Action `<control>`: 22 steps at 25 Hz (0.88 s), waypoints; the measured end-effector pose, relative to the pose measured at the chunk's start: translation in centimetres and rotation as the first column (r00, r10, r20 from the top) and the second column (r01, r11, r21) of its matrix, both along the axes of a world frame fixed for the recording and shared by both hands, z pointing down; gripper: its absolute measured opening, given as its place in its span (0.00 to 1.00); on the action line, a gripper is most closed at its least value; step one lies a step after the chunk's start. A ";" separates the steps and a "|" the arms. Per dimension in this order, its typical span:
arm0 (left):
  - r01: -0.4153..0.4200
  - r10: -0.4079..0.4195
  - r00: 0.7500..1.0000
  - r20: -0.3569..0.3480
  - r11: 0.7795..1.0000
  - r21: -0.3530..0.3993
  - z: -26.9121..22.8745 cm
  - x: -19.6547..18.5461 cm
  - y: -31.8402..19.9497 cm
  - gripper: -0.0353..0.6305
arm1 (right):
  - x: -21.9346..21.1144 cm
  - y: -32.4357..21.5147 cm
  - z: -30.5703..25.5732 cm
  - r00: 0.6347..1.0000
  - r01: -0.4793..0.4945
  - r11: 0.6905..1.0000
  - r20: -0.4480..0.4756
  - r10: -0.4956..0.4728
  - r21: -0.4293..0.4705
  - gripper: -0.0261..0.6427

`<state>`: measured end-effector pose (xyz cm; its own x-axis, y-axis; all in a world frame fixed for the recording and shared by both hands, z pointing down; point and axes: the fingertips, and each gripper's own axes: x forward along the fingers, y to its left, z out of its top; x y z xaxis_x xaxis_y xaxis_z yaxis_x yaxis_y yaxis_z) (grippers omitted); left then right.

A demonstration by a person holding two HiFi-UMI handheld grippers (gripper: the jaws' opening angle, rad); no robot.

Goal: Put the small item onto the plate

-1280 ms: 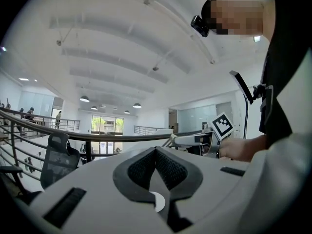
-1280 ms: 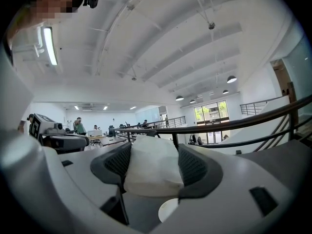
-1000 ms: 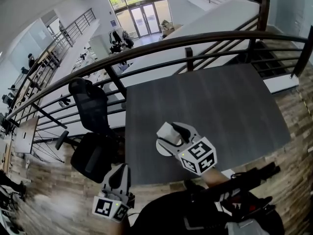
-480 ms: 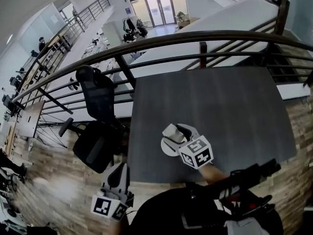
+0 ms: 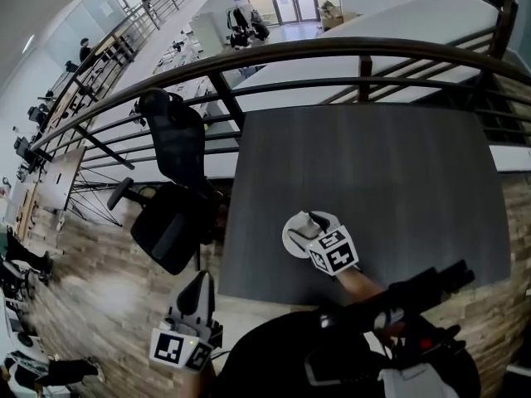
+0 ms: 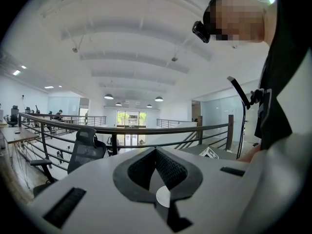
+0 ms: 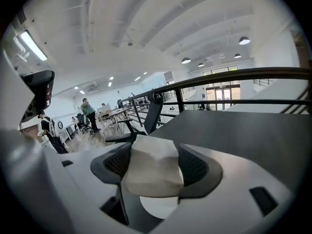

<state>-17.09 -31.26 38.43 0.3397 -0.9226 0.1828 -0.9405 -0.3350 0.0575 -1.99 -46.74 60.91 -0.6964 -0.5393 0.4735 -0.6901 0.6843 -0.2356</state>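
R tongs [image 5: 312,225]: clenched on the small white item [image 7: 151,172]; both ribbed pads [image 7: 194,165] press its sides.
Item: off-white, faceted, crumpled-looking lump; fills the gap btw the pads and sticks up above them.
Item location: in R tongs, over the white plate [image 5: 291,241] per head view; contact w/ plate can't be told.
Plate: round, white, on the dark grey worktop [image 5: 373,172], near its front edge and left of centre.
R marker cube [image 5: 334,252]: covers plate's near-right rim in head view.
R tongs aim: tipped down and away from the person, toward the worktop's far side.
L tongs [image 5: 202,282]: shut tight, pad tips meeting, nothing btw them in L gripper view [image 6: 156,152].
L tongs location: off the worktop, past its front-left corner, above the wood floor [image 5: 99,280]; well apart from plate.
L marker cube [image 5: 178,351]: at bottom edge of head view.
Worktop: only the plate shows on it.
Chair [image 5: 170,181]: black office chair, just beside worktop's left edge.
Railing [image 5: 332,52]: dark metal, curves behind worktop's far edge.
Background: open office w/ desks, below and beyond the railing.
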 end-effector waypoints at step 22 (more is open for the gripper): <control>0.112 -0.112 0.994 0.008 0.993 -0.045 1.2 -1.4 -0.5 0.06 | -0.4 -0.2 12.3 0.966 0.069 0.987 -0.239 -0.102 -0.146 0.50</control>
<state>-18.48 -31.79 39.59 0.2338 -0.9455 0.2266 -0.9722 -0.2249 0.0647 -2.39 -46.93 73.18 -0.5906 -0.4021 0.6997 -0.6786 0.7167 -0.1609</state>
